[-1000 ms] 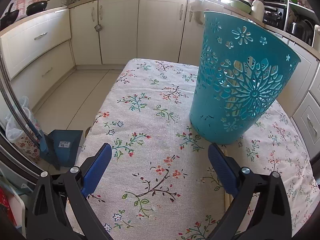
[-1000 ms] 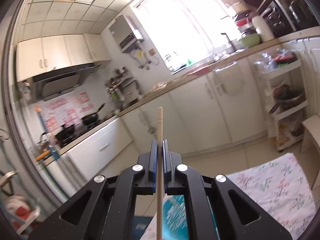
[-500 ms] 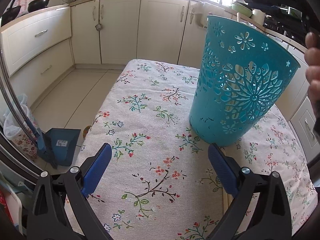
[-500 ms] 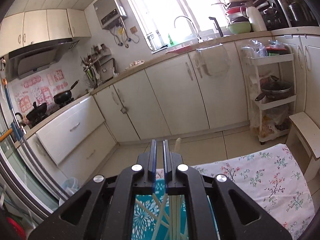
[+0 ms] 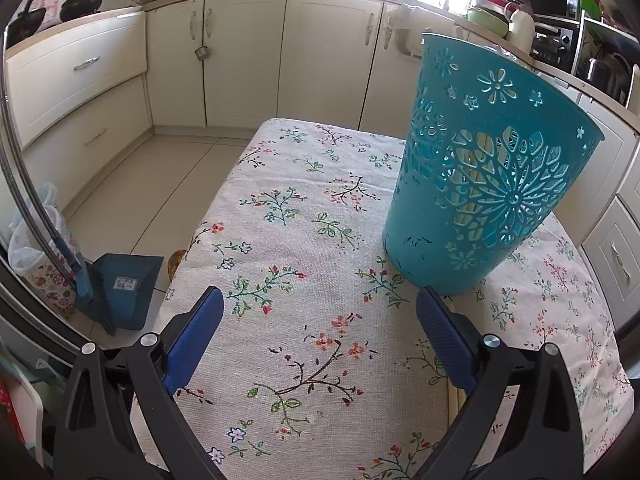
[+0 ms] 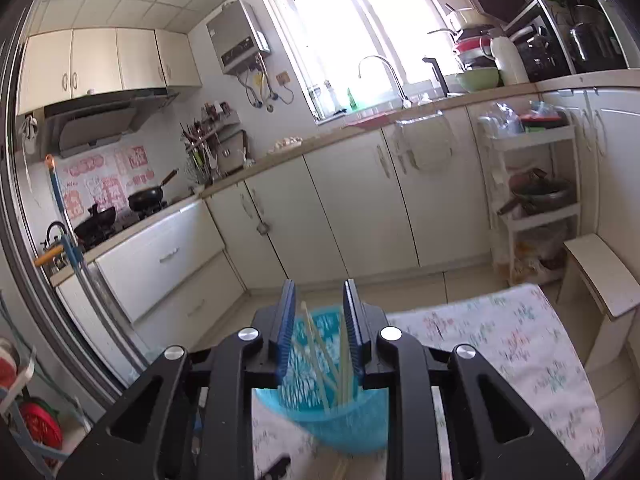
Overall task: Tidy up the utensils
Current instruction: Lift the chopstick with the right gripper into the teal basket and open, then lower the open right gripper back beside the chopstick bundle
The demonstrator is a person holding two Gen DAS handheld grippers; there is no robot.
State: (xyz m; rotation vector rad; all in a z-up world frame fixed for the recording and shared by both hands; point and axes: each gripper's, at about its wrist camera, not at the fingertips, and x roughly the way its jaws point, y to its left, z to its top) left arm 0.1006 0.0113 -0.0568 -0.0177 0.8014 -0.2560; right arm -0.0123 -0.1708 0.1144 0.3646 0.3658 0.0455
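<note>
A home kitchen; cream cabinets (image 5: pixel 320 56) run along the walls under a pale countertop (image 6: pixel 400 114); sink with curved faucet (image 6: pixel 382 74) below a bright window (image 6: pixel 360 28); black wok (image 6: pixel 150 196) on the stove beneath a range hood (image 6: pixel 96 120); wall-mounted water heater (image 6: pixel 240 36); stacked bowls (image 5: pixel 488 14) beside a microwave (image 5: pixel 554 42); floral tablecloth (image 5: pixel 304 240) over a table; dustpan (image 5: pixel 120 288) on the tiled floor.

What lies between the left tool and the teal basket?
Only bare floral tablecloth separates the left tool from the teal basket, shown in the left wrist view.
</note>
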